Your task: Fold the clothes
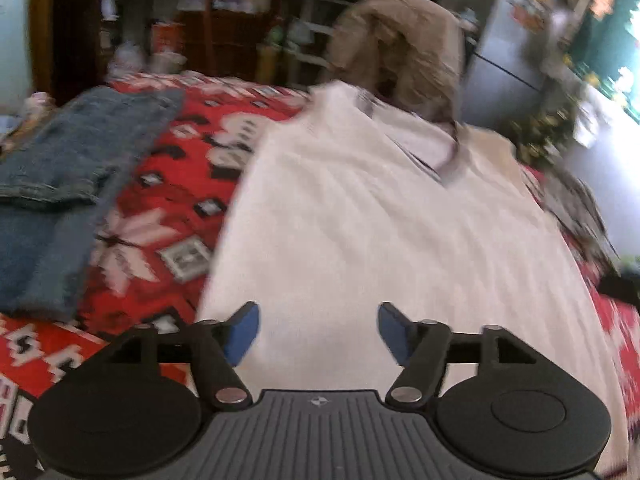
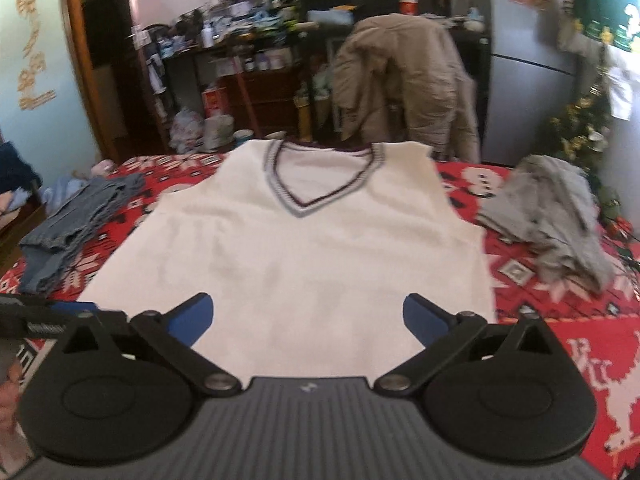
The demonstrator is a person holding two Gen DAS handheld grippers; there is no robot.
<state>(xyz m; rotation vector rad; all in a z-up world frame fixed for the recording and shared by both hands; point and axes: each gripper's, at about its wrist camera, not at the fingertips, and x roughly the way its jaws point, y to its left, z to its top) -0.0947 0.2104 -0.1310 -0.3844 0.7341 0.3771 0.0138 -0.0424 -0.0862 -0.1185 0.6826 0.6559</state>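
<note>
A white sleeveless V-neck vest (image 2: 296,232) with a grey and maroon striped collar lies spread flat on a red patterned blanket (image 2: 560,312). My right gripper (image 2: 308,316) is open and empty above the vest's bottom hem. My left gripper (image 1: 318,330) is open and empty over the vest (image 1: 380,232) near its left side; this view is blurred. Folded blue jeans (image 1: 60,184) lie left of the vest, and they also show in the right wrist view (image 2: 76,220).
A crumpled grey garment (image 2: 556,216) lies on the blanket right of the vest. A chair draped with a tan jacket (image 2: 404,80) stands behind the far edge. Cluttered shelves (image 2: 248,40) and a fridge (image 2: 532,60) stand beyond.
</note>
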